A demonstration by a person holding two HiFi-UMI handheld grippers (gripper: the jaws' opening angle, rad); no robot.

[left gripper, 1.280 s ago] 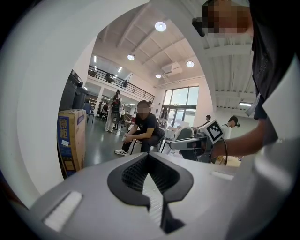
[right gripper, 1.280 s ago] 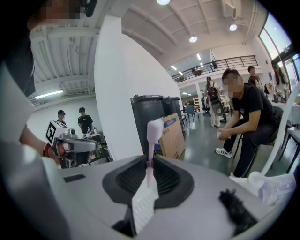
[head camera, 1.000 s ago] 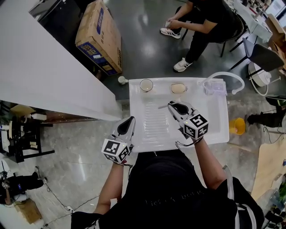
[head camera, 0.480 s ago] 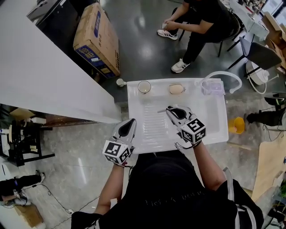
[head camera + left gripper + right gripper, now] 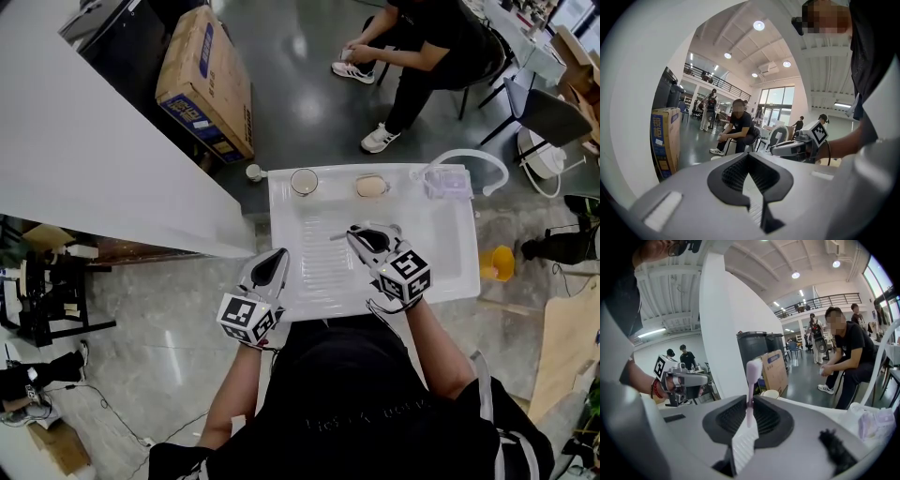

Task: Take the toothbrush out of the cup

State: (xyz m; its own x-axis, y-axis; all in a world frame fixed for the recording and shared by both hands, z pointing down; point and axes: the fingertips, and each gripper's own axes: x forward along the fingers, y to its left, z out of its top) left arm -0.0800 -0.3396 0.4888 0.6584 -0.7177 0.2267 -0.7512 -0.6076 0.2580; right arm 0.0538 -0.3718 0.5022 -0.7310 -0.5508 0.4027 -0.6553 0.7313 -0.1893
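Observation:
My right gripper (image 5: 355, 234) hovers over the middle of the white basin (image 5: 441, 253), shut on a pale pink toothbrush (image 5: 339, 235). In the right gripper view the toothbrush (image 5: 750, 394) stands upright between the jaws of the right gripper (image 5: 750, 414), bristle head on top. The round cup (image 5: 304, 181) stands apart at the basin's far left corner; it shows as a cup (image 5: 770, 393) beyond the jaws. My left gripper (image 5: 277, 259) rests at the basin's left edge, shut and holding nothing. In its own view the left gripper (image 5: 749, 157) faces the right gripper (image 5: 787, 149).
A bar of soap (image 5: 372, 186) and a clear container (image 5: 448, 183) sit along the basin's far rim, with a curved white spout (image 5: 478, 157) over them. A cardboard box (image 5: 208, 75) and a seated person (image 5: 422, 47) are beyond. A white wall (image 5: 84, 159) runs along the left.
My right gripper has drawn back a little toward me with the toothbrush still in it. The left gripper has barely moved.

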